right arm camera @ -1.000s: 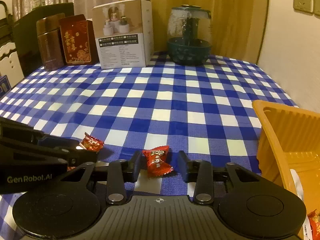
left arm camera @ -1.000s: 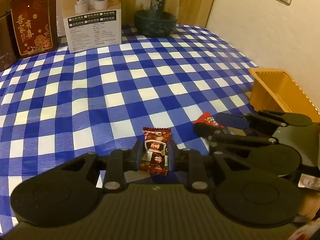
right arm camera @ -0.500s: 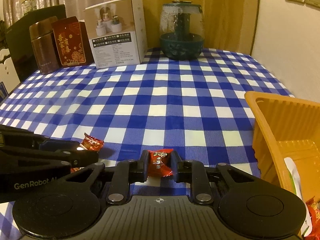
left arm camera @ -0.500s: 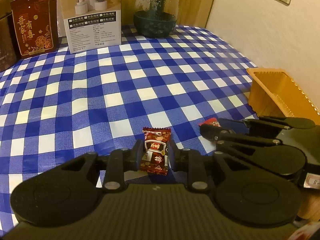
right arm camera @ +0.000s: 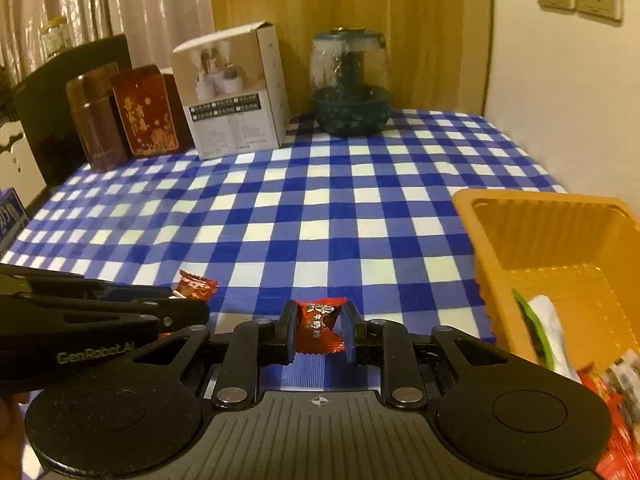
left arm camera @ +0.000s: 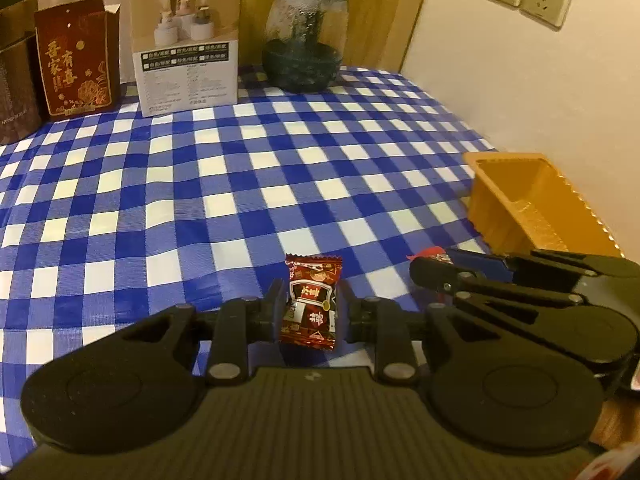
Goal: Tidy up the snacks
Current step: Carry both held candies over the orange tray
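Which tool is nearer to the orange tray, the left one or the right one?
Right. The right tool is just beside the orange tray; the left tool is farther, on the right tool's other side.

— What stands along the back of the table [right arm camera: 360, 208]?
— Tins [right arm camera: 96, 120], a box [right arm camera: 236, 100], then a jar [right arm camera: 350, 84] to their right.
— And the tray [right arm camera: 560, 240]?
— At the right edge, with packets [right arm camera: 616, 380] lying in it.

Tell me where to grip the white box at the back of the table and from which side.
Grip the white box across its two flat side walls, near the top, coming in from the front. It stands upright, the red box crowds one side, and its top flap sits loose.
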